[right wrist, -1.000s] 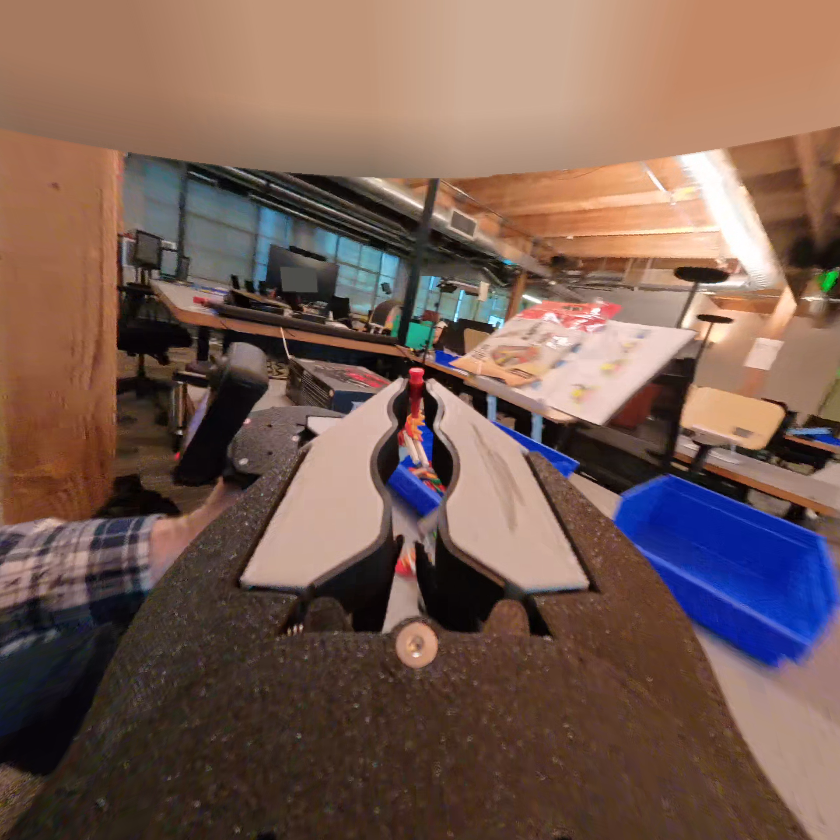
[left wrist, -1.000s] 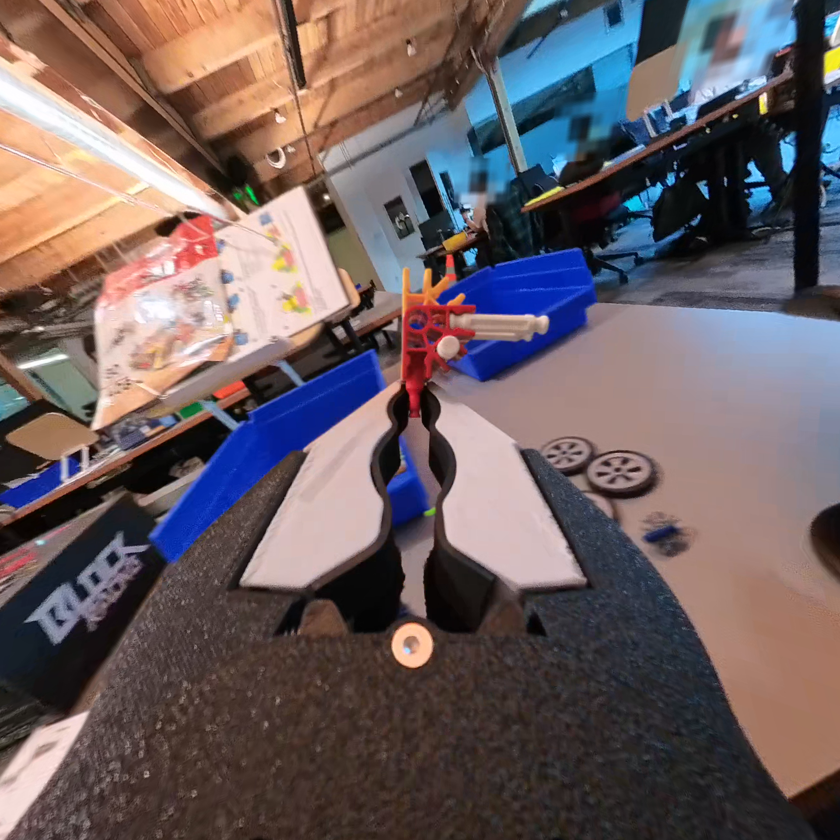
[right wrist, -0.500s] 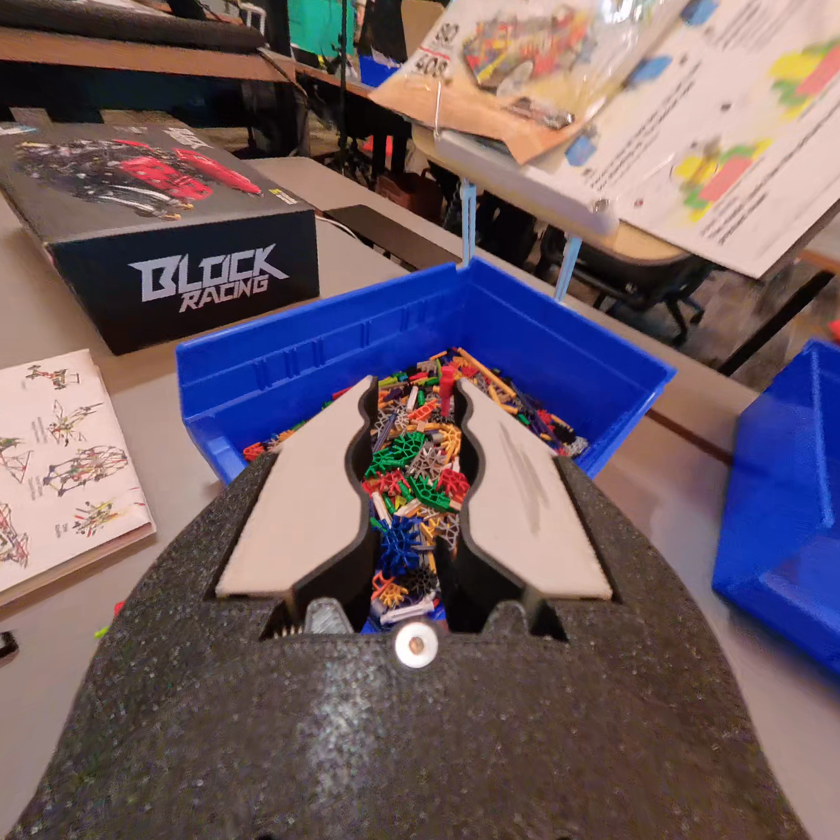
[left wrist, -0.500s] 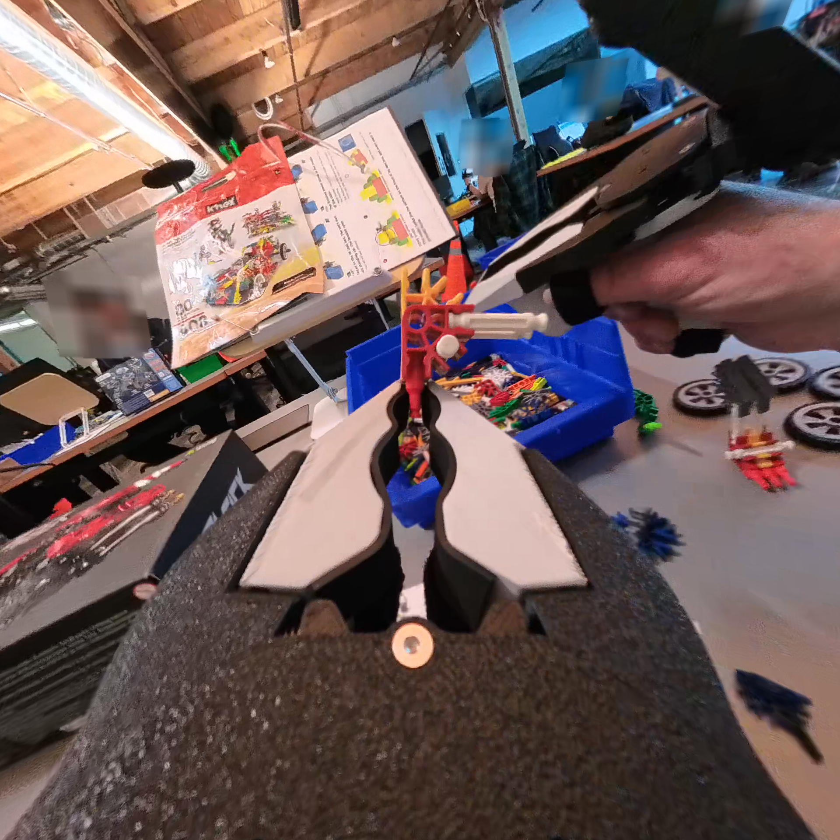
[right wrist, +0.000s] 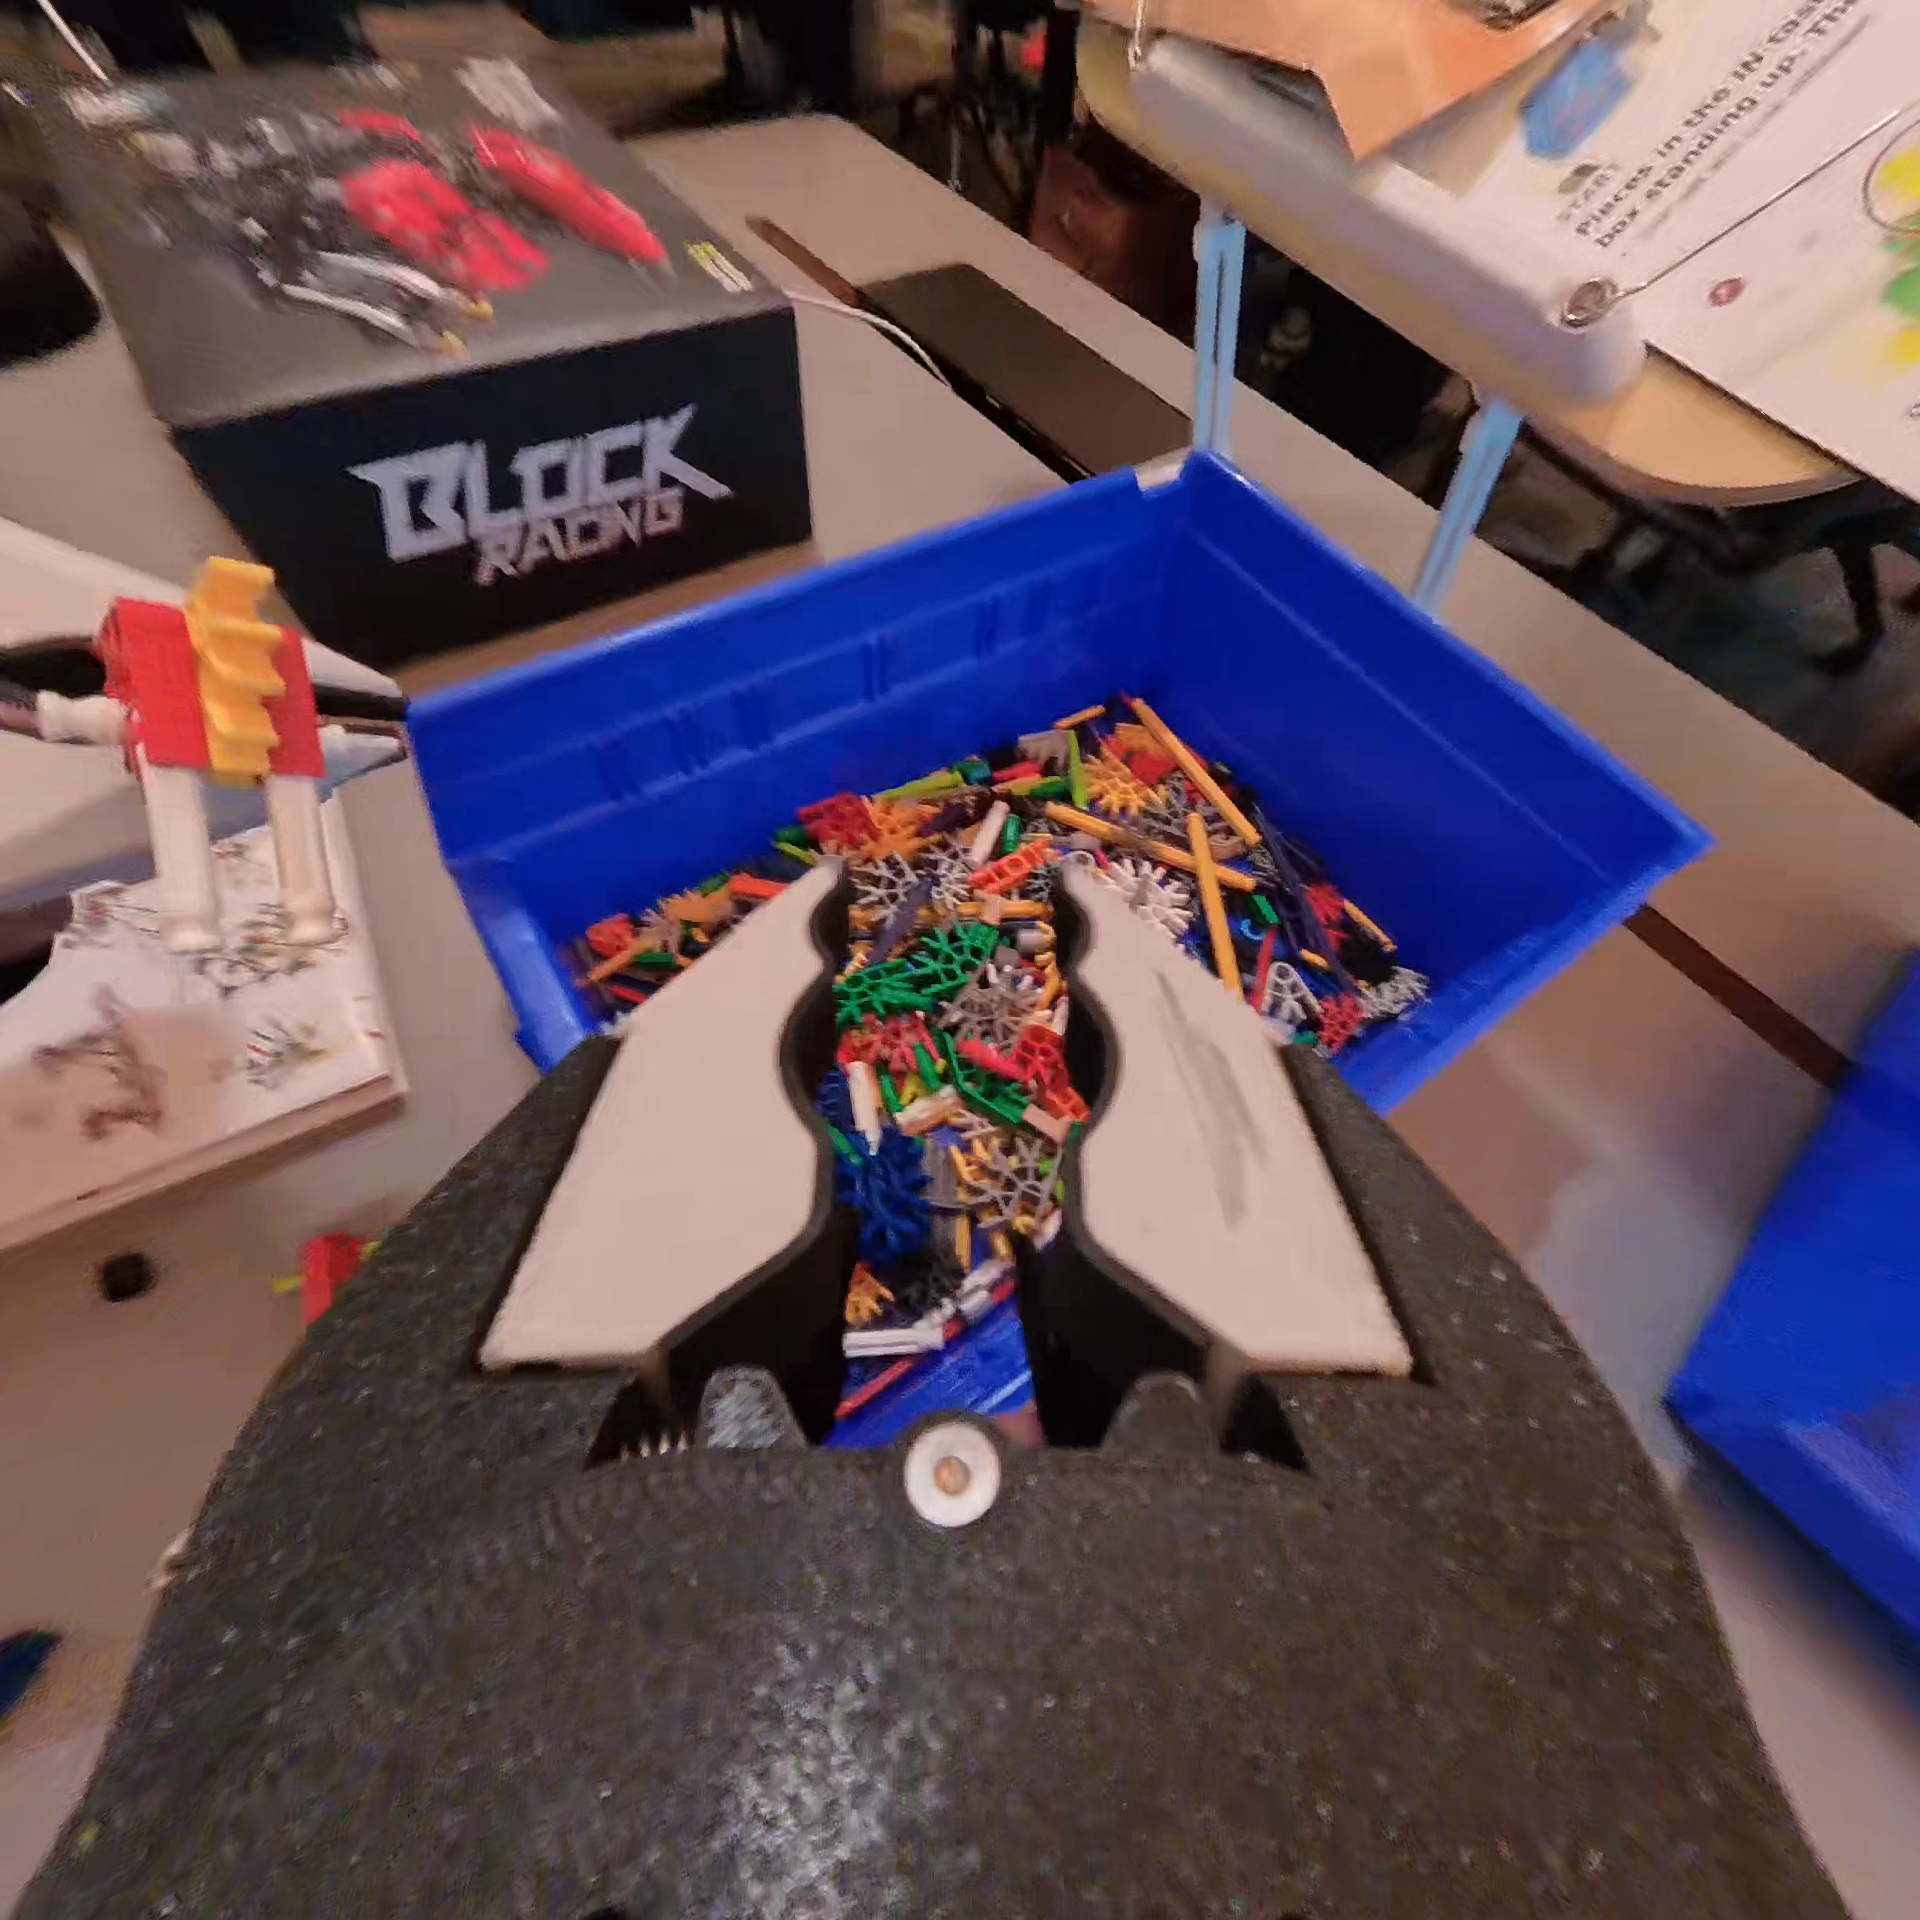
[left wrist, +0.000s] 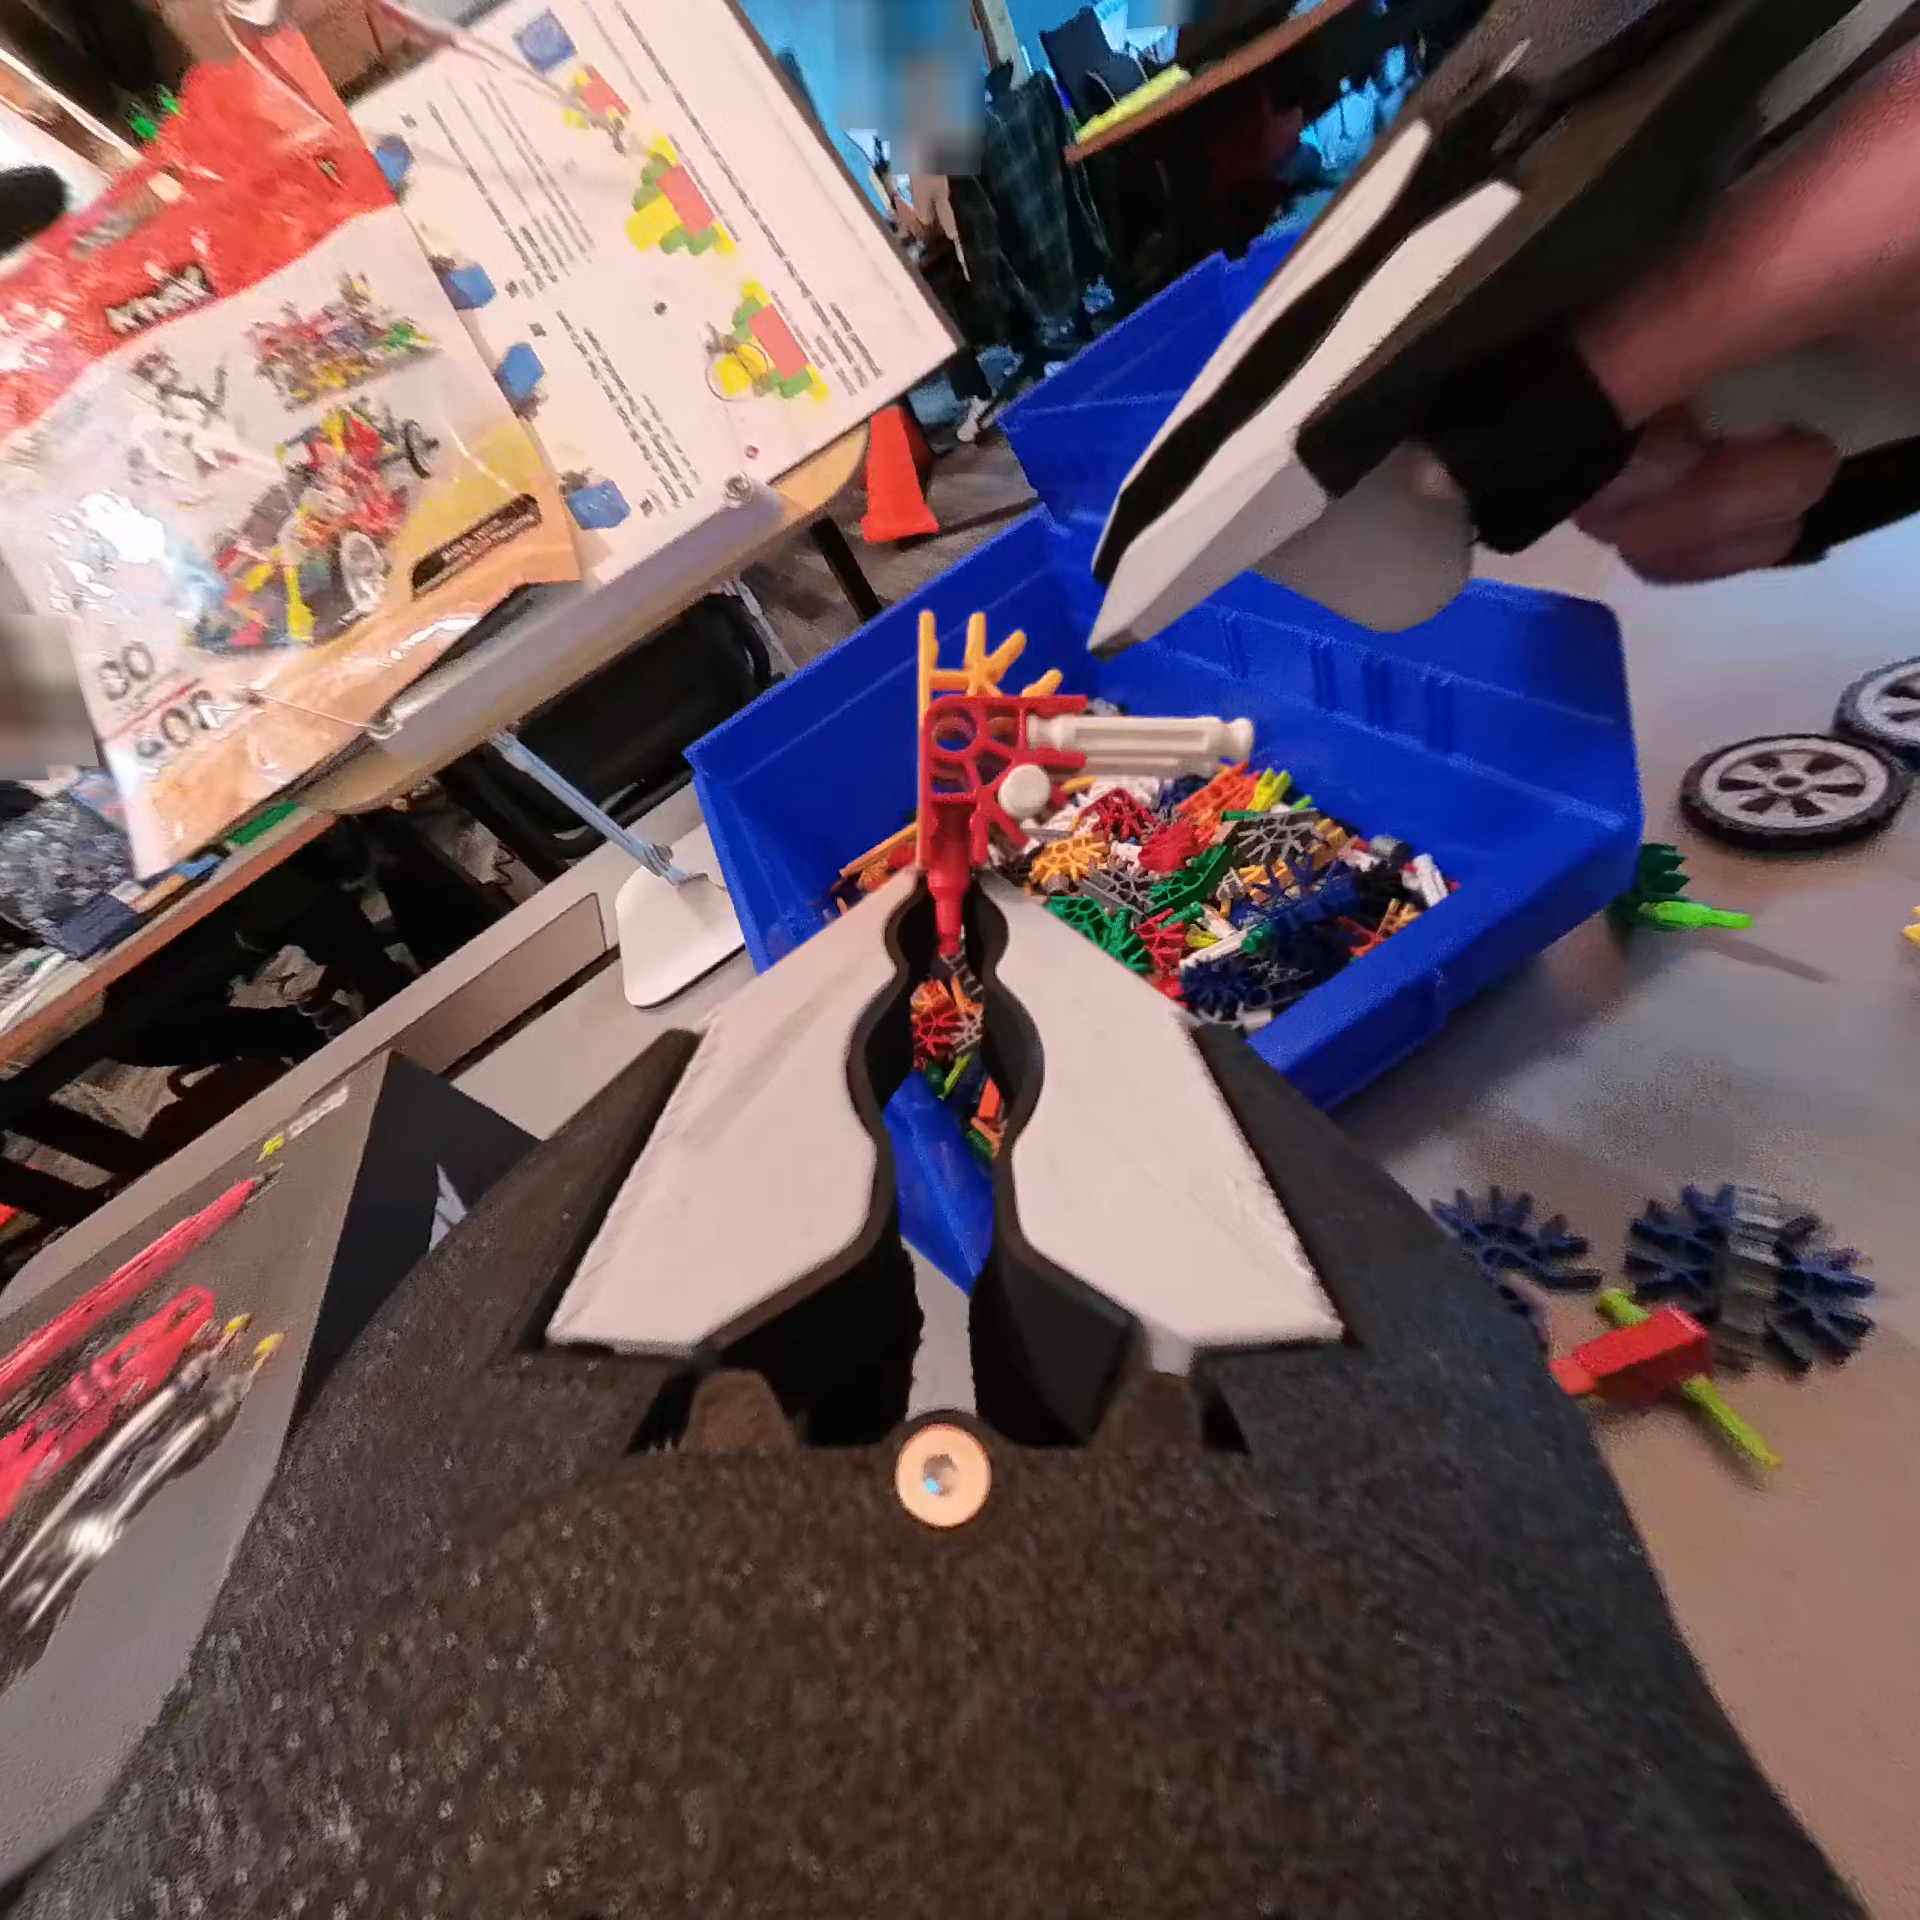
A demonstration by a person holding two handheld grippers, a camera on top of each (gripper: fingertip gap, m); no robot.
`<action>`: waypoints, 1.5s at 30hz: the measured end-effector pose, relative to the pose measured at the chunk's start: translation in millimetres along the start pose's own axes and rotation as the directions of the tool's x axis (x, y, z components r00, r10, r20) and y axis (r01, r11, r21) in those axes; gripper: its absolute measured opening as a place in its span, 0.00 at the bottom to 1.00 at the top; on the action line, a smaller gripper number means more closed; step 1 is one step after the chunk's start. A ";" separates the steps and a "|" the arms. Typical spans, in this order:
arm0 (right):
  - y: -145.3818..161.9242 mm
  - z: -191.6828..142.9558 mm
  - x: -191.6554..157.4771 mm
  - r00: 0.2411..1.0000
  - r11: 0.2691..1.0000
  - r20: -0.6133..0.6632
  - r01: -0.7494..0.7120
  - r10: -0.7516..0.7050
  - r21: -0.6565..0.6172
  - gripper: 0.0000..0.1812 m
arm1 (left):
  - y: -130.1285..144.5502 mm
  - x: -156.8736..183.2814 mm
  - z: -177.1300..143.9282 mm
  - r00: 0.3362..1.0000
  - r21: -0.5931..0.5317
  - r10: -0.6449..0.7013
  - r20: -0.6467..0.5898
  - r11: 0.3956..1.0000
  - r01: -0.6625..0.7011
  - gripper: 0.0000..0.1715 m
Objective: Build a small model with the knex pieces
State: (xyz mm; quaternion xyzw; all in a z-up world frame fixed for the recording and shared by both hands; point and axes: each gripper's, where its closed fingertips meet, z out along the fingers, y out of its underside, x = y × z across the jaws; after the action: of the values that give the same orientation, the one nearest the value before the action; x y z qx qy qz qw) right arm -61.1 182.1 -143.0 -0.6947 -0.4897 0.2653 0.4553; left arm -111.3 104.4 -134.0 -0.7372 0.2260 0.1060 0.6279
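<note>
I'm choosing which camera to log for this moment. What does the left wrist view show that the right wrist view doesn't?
Only the left wrist view: wheels on the table, and the left gripper shut on the red assembly's stem. Only the right wrist view: a black box, a booklet, and the right gripper's open jaws. Both: the blue bin of mixed pieces, and the assembly.

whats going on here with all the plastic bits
A person holds a hand-held gripper in each hand over a grey table. The left hand-held gripper is shut on a small red, orange and white assembly, held up beside a blue bin of mixed colourful construction pieces. The right hand-held gripper is open and empty, poised over the bin.
</note>
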 end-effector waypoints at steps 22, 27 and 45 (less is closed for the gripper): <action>-70.6 -31.9 13.6 0.962 0.916 -0.133 0.270 -0.240 0.297 0.06 | -79.5 -10.7 97.3 0.958 0.044 0.090 -0.271 0.996 -0.081 0.01; -70.8 -42.4 36.5 0.892 0.883 -0.344 0.390 -0.293 0.262 0.02 | -98.2 -1.7 104.0 0.941 0.068 0.117 -0.316 0.993 -0.100 0.00; -76.4 -52.8 48.8 0.881 0.751 0.368 -0.453 0.297 0.480 0.02 | -140.1 1.0 111.7 0.845 0.334 0.347 -0.407 0.917 -0.216 0.15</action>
State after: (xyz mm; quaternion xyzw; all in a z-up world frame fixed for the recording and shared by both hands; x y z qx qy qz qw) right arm -33.1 215.5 -47.6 -0.5749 -0.2977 0.5732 0.5022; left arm -30.9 228.3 -32.6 -0.6048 0.4868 -0.0114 0.6301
